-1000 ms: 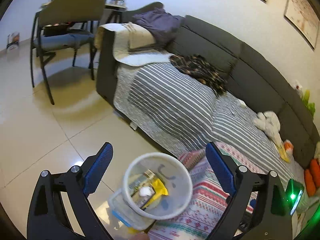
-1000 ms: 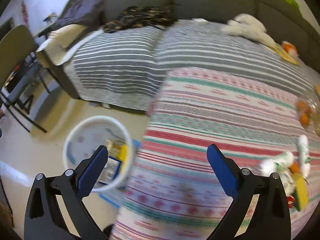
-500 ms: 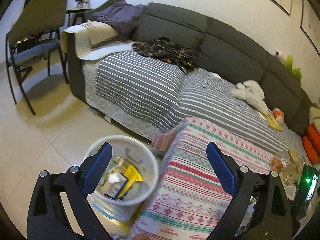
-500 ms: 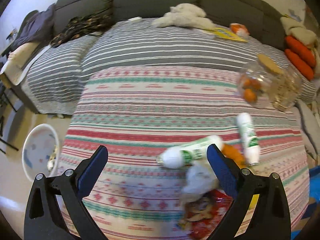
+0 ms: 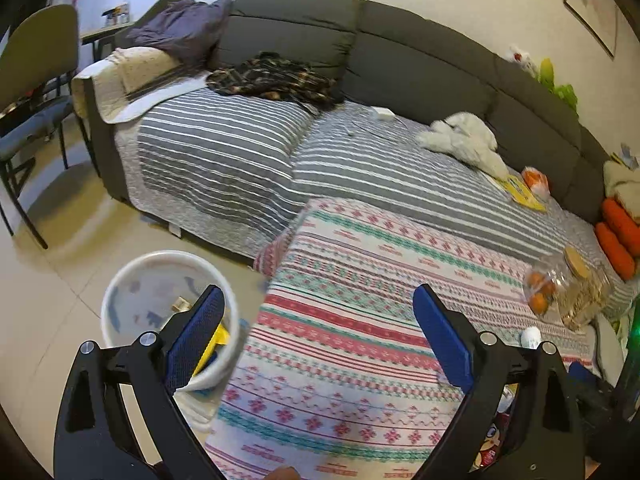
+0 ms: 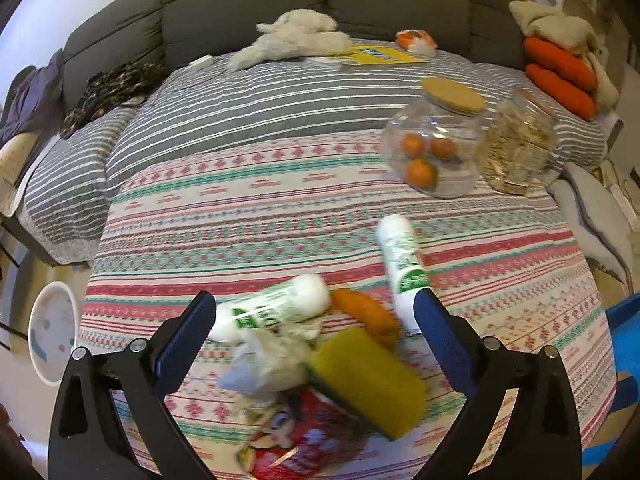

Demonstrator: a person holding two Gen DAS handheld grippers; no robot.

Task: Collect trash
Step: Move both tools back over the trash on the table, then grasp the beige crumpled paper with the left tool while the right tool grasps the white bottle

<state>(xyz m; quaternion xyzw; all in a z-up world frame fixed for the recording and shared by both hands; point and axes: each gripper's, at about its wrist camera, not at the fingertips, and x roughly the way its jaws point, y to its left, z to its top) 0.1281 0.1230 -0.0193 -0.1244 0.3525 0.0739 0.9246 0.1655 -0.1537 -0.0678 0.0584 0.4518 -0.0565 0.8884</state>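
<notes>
The left gripper [image 5: 316, 322] was spread wide and held nothing; its blue-padded fingers [image 5: 196, 334] framed the edge of a table covered with a patterned cloth [image 5: 360, 320]. The white trash bin [image 5: 136, 300] stood on the tiled floor [image 5: 48, 280] just beside the table's near-left corner, partly behind the left finger, with a yellow wrapper [image 5: 214, 346] and other scraps visible inside. The right gripper [image 6: 314, 330] was likewise fully open and empty, positioned above a cluster of trash lying on the cloth. That cluster comprised a crumpled white plastic bag [image 6: 264, 360], a yellow-green sponge [image 6: 368, 376] resting partly on a red snack packet [image 6: 304, 440], an orange item [image 6: 366, 314] whose nature could not be determined, and two white tubes with green labels: one [image 6: 276, 308] lying near the left finger, the other [image 6: 402, 264] lying with its lower end behind the right fingertip. Motion blur prevented confirmation of contact between the pads and any item. Farther back on the cloth stood a clear jar with a cork lid [image 6: 436, 144] containing oranges and a second jar [image 6: 520, 148] with pale contents, the two just beside each other. A grey sofa with a striped cover [image 6: 280, 96] lay behind the table. In the right wrist view the bin [image 6: 54, 332] appeared at the far left, well apart from the trash cluster.
</notes>
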